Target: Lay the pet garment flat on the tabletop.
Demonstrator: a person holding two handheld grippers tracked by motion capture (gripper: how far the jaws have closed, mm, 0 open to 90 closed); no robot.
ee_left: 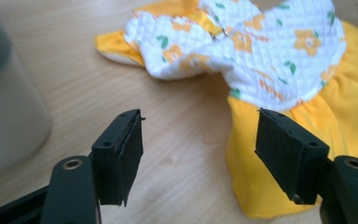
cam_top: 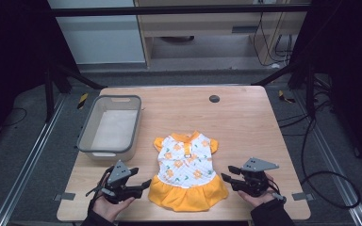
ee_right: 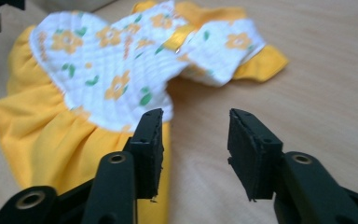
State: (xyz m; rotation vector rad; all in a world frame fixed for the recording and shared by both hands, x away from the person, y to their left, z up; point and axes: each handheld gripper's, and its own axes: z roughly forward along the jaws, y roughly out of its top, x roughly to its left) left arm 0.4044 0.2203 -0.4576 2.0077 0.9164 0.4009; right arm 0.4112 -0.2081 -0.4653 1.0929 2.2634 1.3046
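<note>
- A small dress [cam_top: 187,170] lies flat on the wooden desk [cam_top: 245,117], near the desk's front edge and about midway across it; its white quilted top has orange flowers and green leaves, its collar and sleeve trims are orange, and its gathered skirt is yellow-orange
- The collar points toward the far side of the desk and the skirt toward the person
- A grey plastic bin [cam_top: 109,127] stands just left of the dress, beyond its skirt, apart from the cloth
- A small dark round disc [cam_top: 214,99] sits on the desk well beyond the dress collar
- The left gripper [cam_top: 141,184], held in the person's left hand [cam_top: 107,203], is just left of the skirt; in the left gripper view its jaws stand wide apart with nothing between them, the skirt edge close beside one jaw
- The right gripper [cam_top: 227,175], held in the right hand [cam_top: 259,194], is just right of the skirt; in the right gripper view its jaws are parted and hold nothing, one jaw in front of the skirt's edge
</note>
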